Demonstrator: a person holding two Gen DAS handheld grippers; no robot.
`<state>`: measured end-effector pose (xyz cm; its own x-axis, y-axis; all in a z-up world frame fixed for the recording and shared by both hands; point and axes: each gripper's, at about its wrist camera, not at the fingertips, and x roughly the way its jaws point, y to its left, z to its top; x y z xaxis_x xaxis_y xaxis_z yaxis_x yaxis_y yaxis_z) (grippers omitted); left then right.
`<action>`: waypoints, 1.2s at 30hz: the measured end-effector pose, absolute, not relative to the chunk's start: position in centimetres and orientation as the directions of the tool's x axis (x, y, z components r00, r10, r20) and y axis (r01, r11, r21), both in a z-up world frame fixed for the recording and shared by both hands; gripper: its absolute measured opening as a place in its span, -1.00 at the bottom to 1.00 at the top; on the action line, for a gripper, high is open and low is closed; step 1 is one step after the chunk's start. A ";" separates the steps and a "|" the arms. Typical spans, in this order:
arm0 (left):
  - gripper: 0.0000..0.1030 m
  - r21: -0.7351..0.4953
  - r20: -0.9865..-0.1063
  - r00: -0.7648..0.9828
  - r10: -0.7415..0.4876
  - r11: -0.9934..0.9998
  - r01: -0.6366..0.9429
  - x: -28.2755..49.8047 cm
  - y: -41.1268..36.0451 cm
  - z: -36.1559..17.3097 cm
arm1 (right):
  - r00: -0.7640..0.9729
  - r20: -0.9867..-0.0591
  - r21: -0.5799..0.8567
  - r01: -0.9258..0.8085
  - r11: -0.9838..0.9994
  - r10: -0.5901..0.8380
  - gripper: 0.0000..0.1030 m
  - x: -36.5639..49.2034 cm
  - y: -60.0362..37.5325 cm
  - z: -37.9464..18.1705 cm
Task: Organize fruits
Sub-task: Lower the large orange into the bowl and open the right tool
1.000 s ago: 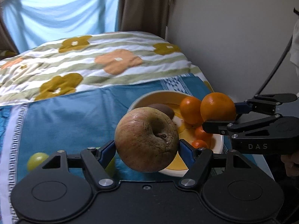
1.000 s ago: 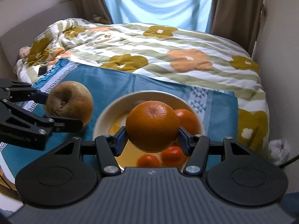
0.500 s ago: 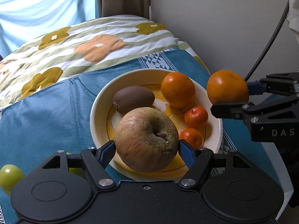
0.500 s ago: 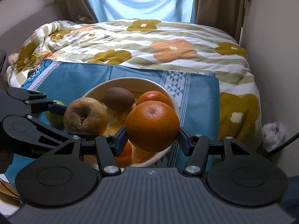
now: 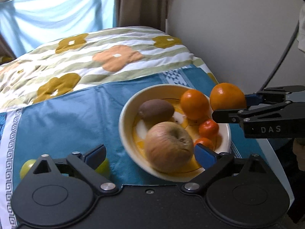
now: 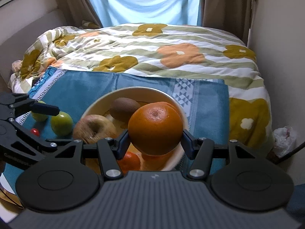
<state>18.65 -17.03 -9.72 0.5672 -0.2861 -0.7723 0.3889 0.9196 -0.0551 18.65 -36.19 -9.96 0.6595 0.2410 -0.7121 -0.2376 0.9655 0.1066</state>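
From my left wrist view, low at the left edge, I see a green fruit (image 5: 26, 167) on the blue cloth (image 5: 63, 118), with a second green fruit (image 5: 103, 166) just behind my left gripper's (image 5: 150, 155) left finger. That gripper's jaws are opening: the left pad stands well clear of the apple (image 5: 168, 147), and the right pad sits just beside it; I cannot tell if it touches. The apple looks blurred and sits at the near side of the bowl (image 5: 124, 114), in the lower centre of the frame. Behind it in the bowl lies a kiwi (image 5: 156, 109), then to the right an orange fruit (image 5: 194, 104) and two small mandarins (image 5: 208, 128). At the right edge my right gripper (image 5: 227, 106) comes in from the side, clenched on the orange (image 5: 226, 96), above the bowl's right rim.

In my right wrist view the left gripper (image 6: 49, 127) shows at the left edge, its upper finger over the green fruits (image 6: 61, 124), with a small red thing (image 6: 35, 132) on the cloth (image 6: 85, 84) beside them. The apple (image 6: 93, 126) rests in the bowl (image 6: 133, 92) left of centre, the kiwi (image 6: 124, 107) behind it. At centre my right gripper (image 6: 155, 145) grasps the orange (image 6: 155, 127), both pads pressed on its sides, above the bowl's near right part. A flowered quilt (image 6: 152, 53) fills the upper frame
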 end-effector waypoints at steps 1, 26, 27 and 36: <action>0.95 -0.057 -0.772 0.569 -0.282 0.923 0.380 18.5 -16.7 -9.6 | 0.659 -0.712 0.106 -0.242 0.964 0.244 0.40 18.8 -36.0 -10.0; 0.95 -0.048 -0.782 0.596 -0.183 0.971 0.234 15.2 -12.9 -10.4 | 0.668 -0.691 0.125 -0.266 0.956 0.277 1.00 20.6 -32.9 -11.8; 0.95 -0.051 -0.782 0.595 -0.182 0.972 0.231 15.0 -12.8 -10.5 | 0.664 -0.695 0.124 -0.267 0.956 0.276 1.00 20.6 -32.9 -11.9; 0.95 -0.042 -0.768 0.619 -0.165 0.977 0.209 13.5 -12.7 -9.6 | 0.672 -0.687 0.114 -0.276 0.954 0.276 1.00 19.6 -32.7 -11.5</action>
<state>13.55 -12.72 -9.56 0.6190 -0.1653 -0.7678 0.2086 0.9771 -0.0421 19.62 -32.70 -11.50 0.6719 0.2764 -0.6871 -0.2760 0.9544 0.1140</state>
